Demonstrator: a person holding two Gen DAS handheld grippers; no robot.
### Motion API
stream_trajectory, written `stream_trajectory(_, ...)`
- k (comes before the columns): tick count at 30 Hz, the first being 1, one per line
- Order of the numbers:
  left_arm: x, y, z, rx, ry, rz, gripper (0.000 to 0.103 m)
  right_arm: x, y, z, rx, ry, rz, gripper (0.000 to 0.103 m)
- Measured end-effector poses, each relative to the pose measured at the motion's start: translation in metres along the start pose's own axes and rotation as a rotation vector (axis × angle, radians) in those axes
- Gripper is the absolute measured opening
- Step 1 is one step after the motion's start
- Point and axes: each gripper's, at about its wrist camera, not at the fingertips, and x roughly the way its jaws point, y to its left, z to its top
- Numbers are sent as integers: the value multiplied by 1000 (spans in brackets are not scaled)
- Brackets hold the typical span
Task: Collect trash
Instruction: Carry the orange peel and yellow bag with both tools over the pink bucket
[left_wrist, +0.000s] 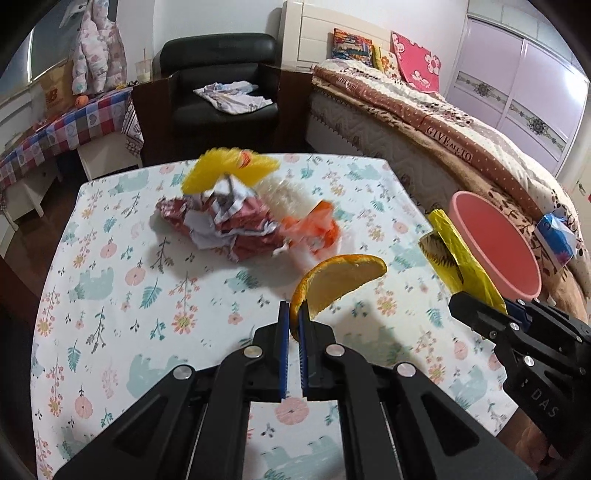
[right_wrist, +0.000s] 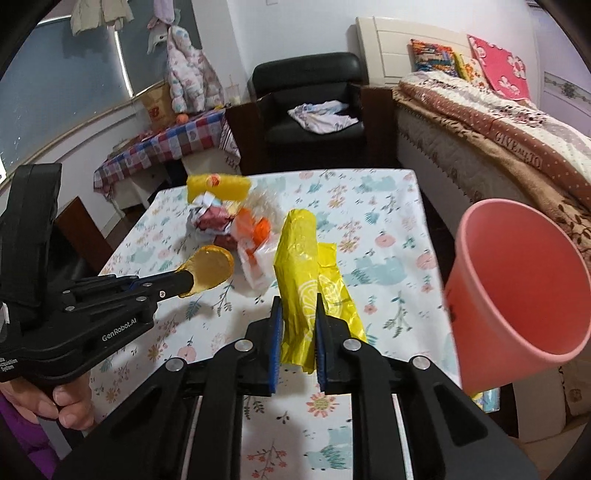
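Note:
My left gripper (left_wrist: 293, 314) is shut on an orange peel (left_wrist: 340, 280) and holds it above the floral table (left_wrist: 110, 295); the peel also shows in the right wrist view (right_wrist: 210, 267). My right gripper (right_wrist: 298, 314) is shut on a yellow plastic wrapper (right_wrist: 301, 266), held above the table; the wrapper also shows in the left wrist view (left_wrist: 465, 258). A pink bin (right_wrist: 517, 291) hangs in the air off the table's right edge, also in the left wrist view (left_wrist: 498, 243). A pile of crumpled wrappers (left_wrist: 236, 218) lies at the table's far middle.
A bed (left_wrist: 443, 129) with a patterned blanket runs along the right. A black armchair (left_wrist: 221, 85) stands beyond the table. A checked-cloth side table (left_wrist: 66, 125) is at far left. A hand (right_wrist: 70, 402) holds the left gripper.

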Motion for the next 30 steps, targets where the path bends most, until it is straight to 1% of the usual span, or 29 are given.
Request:
stream_trajectory(8, -6, -29, 14, 39, -31, -28, 4, -16, -27, 6, 64, -46, -45, 15)
stream_trajectory(16, -4, -56, 28, 83, -47, -56, 4, -29, -58, 8, 128, -79, -100, 15)
stream_trajectory(30, 10, -115, 49, 173, -48, -123, 4, -43, -114, 6, 230, -101, -198, 15)
